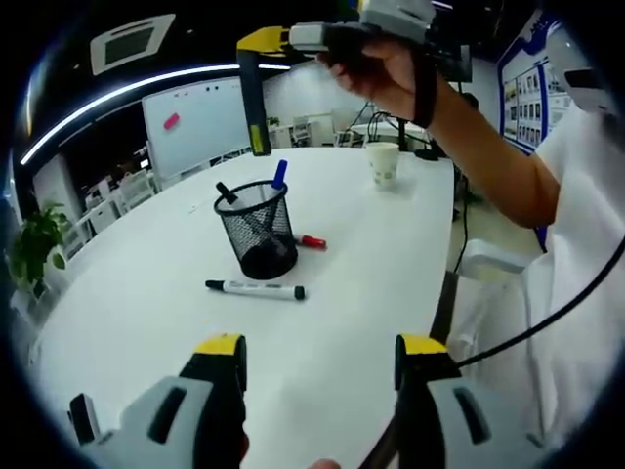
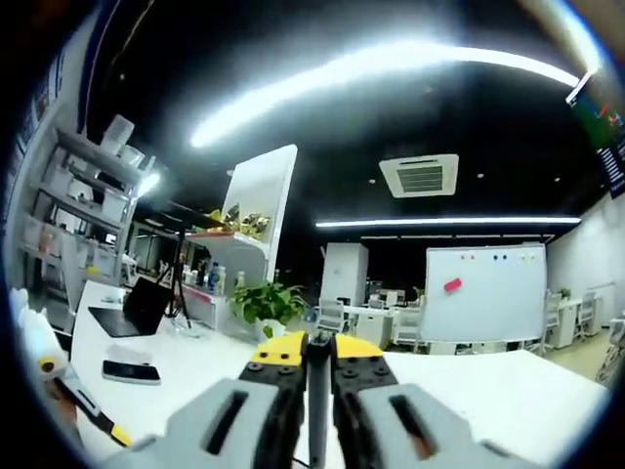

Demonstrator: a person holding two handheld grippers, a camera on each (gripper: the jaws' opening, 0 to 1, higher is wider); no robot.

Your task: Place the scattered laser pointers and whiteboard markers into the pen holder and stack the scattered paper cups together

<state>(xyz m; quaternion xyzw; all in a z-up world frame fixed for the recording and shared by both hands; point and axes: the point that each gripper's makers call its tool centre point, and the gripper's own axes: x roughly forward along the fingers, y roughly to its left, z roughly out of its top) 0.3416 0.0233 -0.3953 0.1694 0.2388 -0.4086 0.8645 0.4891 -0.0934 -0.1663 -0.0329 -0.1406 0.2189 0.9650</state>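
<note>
White table (image 1: 391,254), marker (image 1: 256,288) beside holder (image 1: 258,229)

An open-plan office or meeting room: a whiteboard (image 2: 481,291), rows of chairs (image 2: 334,315), shelving (image 2: 73,210), potted plants (image 2: 266,303), a ceiling air vent (image 2: 421,174) and strip lights (image 2: 430,222).

The left gripper view looks down across the white table (image 1: 146,322) from near its edge; the right gripper view, held higher, faces level into the room — the 2 views share the whiteboard (image 1: 195,122).
</note>
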